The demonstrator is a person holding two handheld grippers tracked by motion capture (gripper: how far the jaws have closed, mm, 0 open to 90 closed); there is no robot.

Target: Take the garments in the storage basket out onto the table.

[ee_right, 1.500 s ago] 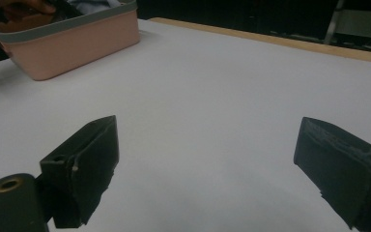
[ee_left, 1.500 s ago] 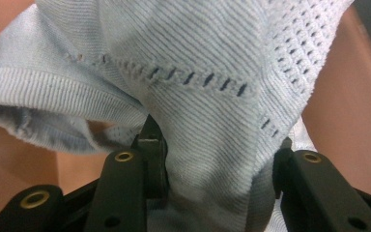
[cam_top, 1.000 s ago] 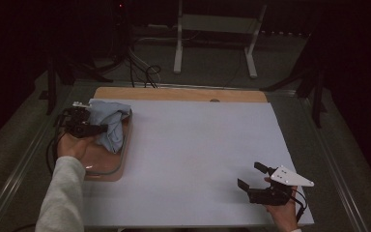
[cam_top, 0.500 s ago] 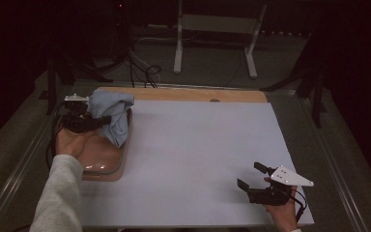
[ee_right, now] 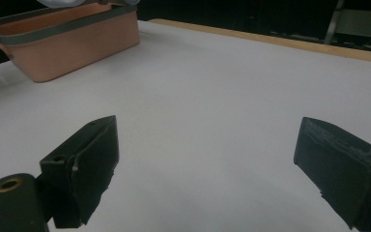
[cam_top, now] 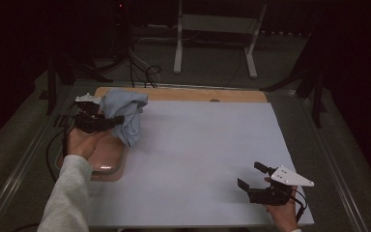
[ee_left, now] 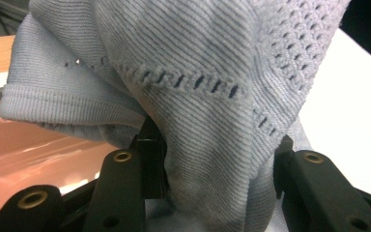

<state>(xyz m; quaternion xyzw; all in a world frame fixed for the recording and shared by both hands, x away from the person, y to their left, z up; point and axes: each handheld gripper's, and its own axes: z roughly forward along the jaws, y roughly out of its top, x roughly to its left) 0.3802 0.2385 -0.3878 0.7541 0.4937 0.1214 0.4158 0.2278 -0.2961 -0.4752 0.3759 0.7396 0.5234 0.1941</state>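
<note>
While left gripper (cam_top: 113,119) clamps pale blue knitted cloth (cam_top: 125,113) between jaws, cloth hangs lifted above pink tub (cam_top: 107,155), at 10 o'clock on white table sheet (cam_top: 198,154). Cloth bunched, drooping toward sheet edge. Right gripper (cam_top: 251,175) at 5 o'clock: jaws apart, nothing between, low over sheet.

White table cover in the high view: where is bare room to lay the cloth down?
The white table cover lies bare from the salmon plastic tub across to the right tool, and along the wooden far edge. Crowding is at the left, where the left tool holds the pale blue knitted cloth.
</note>
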